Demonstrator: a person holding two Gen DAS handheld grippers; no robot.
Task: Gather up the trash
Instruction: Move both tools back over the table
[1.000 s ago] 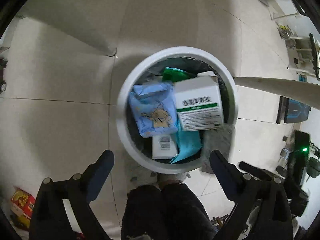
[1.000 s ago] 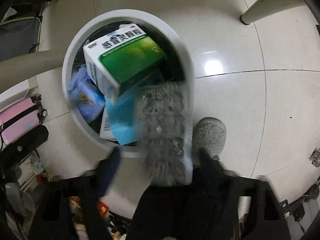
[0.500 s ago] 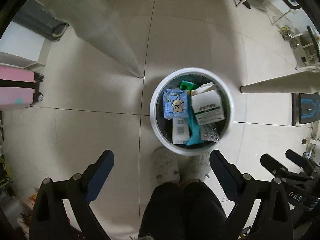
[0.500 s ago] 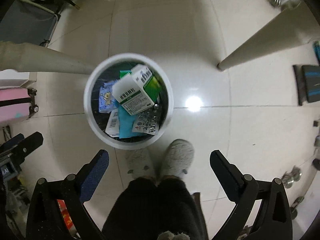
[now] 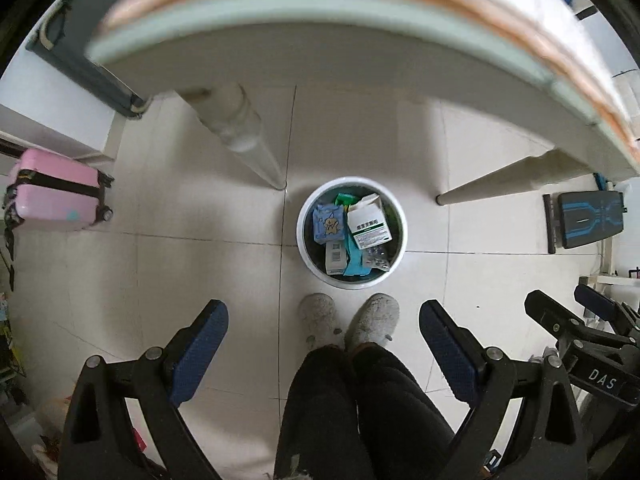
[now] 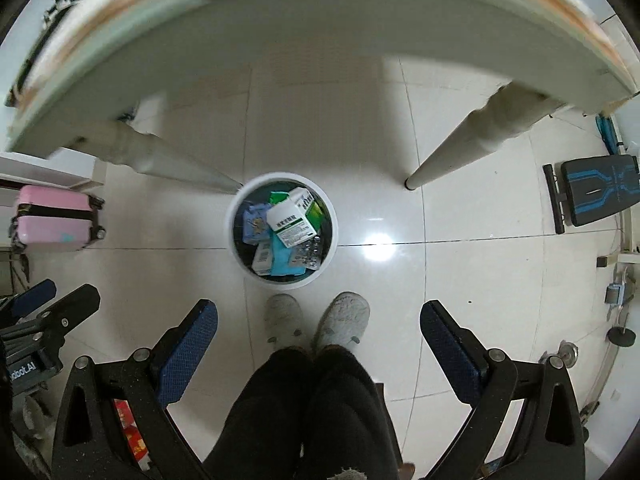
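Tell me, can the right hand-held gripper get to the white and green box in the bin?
Probably yes. The right hand-held gripper is open and empty, pointing down above the bin. The white and green box lies on top of the other trash, with nothing over it. The gripper is high up, so it must come down first.

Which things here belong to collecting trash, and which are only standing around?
Belong to the job:
- white trash bin
- green-and-white box in it
- blister pack in it
- blue wrapper in it

Standing around:
- pink suitcase
- table leg
- blue-and-black bench
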